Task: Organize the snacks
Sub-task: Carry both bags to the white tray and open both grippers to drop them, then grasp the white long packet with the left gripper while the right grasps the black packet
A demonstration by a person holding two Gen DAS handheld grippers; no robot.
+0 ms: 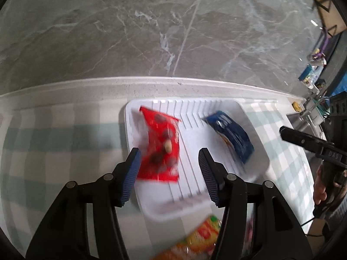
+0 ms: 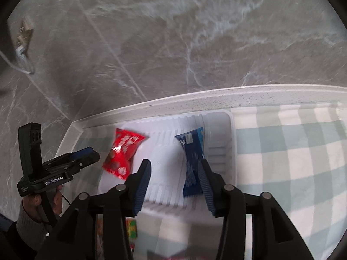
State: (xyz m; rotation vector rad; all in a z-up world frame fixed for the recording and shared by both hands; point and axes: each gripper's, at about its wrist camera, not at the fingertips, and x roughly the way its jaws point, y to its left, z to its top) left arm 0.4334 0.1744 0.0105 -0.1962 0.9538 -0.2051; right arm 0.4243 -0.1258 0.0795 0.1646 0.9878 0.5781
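Both grippers, left [image 1: 169, 171] and right [image 2: 174, 178], hover over the white tray [image 1: 243, 108], jaws spread, empty. Red packet [image 1: 161, 145] lies at tray's 9 o'clock, blue packet [image 1: 231, 134] at 3 o'clock, apart.

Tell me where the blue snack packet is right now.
The blue snack packet lies inside the white tray, on its right side, apart from the red packet on the left.
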